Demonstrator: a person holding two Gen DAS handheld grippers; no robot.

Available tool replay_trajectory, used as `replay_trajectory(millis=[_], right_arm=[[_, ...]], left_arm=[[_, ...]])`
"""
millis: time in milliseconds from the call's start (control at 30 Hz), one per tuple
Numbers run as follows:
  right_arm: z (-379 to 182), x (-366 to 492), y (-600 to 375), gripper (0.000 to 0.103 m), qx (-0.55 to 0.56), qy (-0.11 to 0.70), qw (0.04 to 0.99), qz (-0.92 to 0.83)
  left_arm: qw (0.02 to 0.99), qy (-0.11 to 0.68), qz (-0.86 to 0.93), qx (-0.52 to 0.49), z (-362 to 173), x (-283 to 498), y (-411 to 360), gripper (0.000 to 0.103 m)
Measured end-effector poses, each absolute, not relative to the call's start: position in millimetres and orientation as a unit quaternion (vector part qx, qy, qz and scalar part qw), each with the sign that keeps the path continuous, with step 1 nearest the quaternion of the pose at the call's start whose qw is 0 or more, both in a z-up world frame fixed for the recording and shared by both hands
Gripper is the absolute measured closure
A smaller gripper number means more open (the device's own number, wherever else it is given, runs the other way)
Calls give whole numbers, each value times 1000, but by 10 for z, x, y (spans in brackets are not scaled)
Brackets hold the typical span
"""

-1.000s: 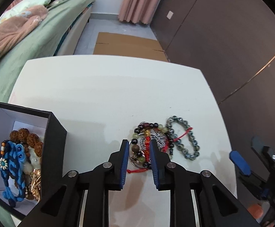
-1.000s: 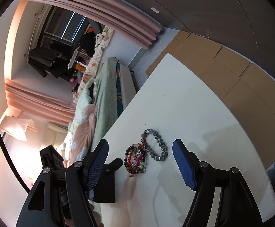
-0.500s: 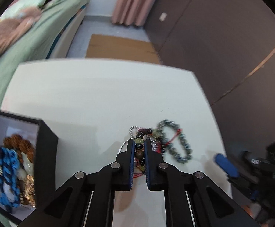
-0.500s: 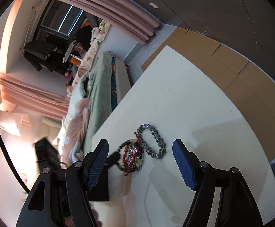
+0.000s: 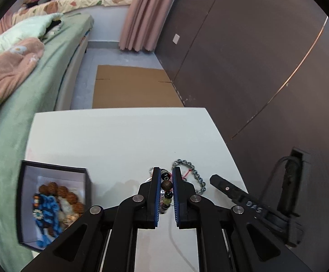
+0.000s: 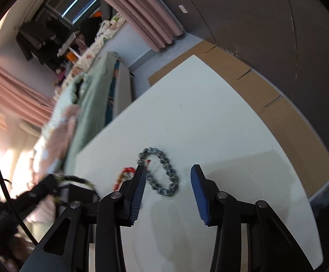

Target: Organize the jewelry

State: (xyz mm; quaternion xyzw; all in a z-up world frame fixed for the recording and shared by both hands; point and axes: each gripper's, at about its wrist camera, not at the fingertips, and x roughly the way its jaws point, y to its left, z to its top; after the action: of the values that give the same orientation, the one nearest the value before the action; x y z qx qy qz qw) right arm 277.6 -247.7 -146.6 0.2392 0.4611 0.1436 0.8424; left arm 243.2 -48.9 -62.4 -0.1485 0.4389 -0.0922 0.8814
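Observation:
My left gripper is shut on a mixed-bead bracelet of brown, black and yellow beads, lifted above the white table. A grey-green bead bracelet with a red thread lies on the table just right of it, and it also shows in the right wrist view. A red and silver piece lies beside it. The black jewelry box at the left holds brown beads and a blue knotted piece. My right gripper is open and empty, over the grey-green bracelet.
A bed with green sheet runs along the table's left side. Flat cardboard lies on the floor beyond the table. A dark wall stands to the right. The right gripper's body shows at the table's right edge.
My left gripper closed on the mixed-bead bracelet and lifted it off the pile. My right gripper moved closer to the grey-green bracelet, still open.

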Motion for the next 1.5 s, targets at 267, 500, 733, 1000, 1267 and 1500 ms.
replay_trajectory(millis=[267,500,733,1000,1267,1500], right_arm=[[-1395,2794,-2330,61,176,460,862,123],[-1493,2858,-2123,64,99,485,863,103],[-1464,2794,-1996,92,16,483,874,58],[-1164,2635,-2177,93,150,454,866,145],[-869,2508,-2243,93,252,401,853,219],[-791,2434,-2148,93,286,378,841,262]], left_arm=[[888,427,-75,-150,-467,2287,-241,93],[898,410,-43,-156,-281,2097,68,93],[904,396,-16,-159,-111,1898,306,93],[907,385,18,-172,-8,1770,540,93],[909,379,12,-172,4,1733,569,93],[882,423,-4,-208,-209,1842,647,72]])
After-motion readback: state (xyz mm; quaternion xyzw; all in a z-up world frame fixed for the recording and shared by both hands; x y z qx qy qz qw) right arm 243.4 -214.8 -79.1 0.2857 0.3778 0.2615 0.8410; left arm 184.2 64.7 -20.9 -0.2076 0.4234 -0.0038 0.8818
